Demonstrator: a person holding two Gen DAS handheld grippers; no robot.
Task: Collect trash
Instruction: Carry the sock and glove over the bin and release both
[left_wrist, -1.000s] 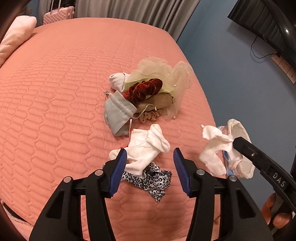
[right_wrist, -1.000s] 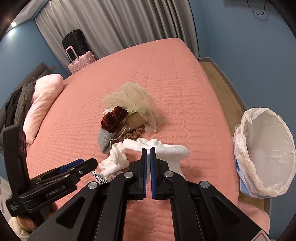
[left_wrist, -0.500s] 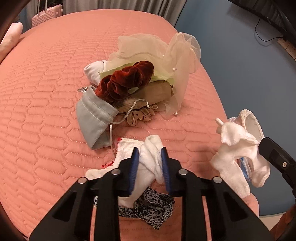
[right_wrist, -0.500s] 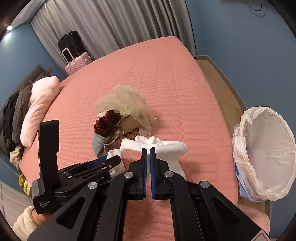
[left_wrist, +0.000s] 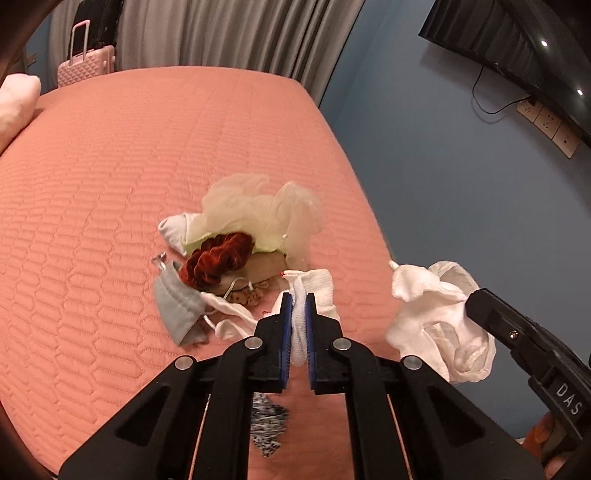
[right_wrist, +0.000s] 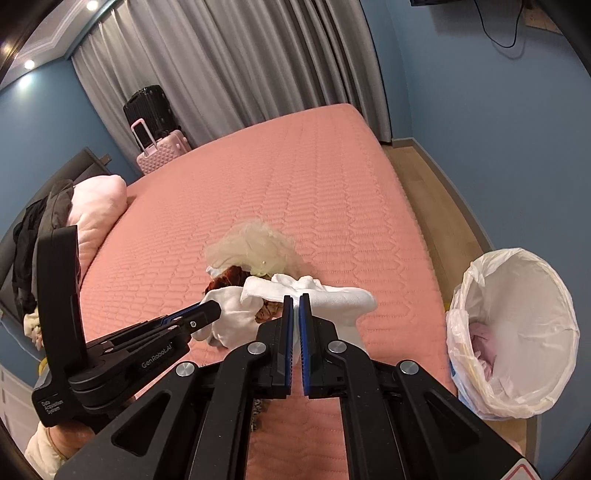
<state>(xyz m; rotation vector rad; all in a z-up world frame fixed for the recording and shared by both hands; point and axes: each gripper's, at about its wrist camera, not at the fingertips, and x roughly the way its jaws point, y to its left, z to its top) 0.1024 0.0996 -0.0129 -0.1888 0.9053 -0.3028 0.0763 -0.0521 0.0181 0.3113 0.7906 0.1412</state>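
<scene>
My left gripper (left_wrist: 299, 301) is shut on a white sock (left_wrist: 317, 286) and holds it lifted above the pink bed (left_wrist: 110, 184). My right gripper (right_wrist: 296, 302) is shut on another white sock (right_wrist: 332, 295), held in the air; that sock also shows in the left wrist view (left_wrist: 417, 295). A heap stays on the bed: cream tulle (left_wrist: 258, 206), a dark red scrunchie (left_wrist: 218, 258), a grey pouch (left_wrist: 177, 306) and a leopard-print cloth (left_wrist: 267, 424). The lined trash bin (right_wrist: 517, 332) stands on the floor to the right of the bed.
A pink pillow (right_wrist: 96, 206) and dark clothes (right_wrist: 40, 229) lie at the bed's left. A pink suitcase (right_wrist: 162, 151) and a black one stand by the grey curtains (right_wrist: 240, 66). The wall on the right is blue, with a wooden floor strip (right_wrist: 424, 192) alongside the bed.
My left gripper closed on the white sock and lifted it off the bed. My right gripper kept its sock and rose a little.
</scene>
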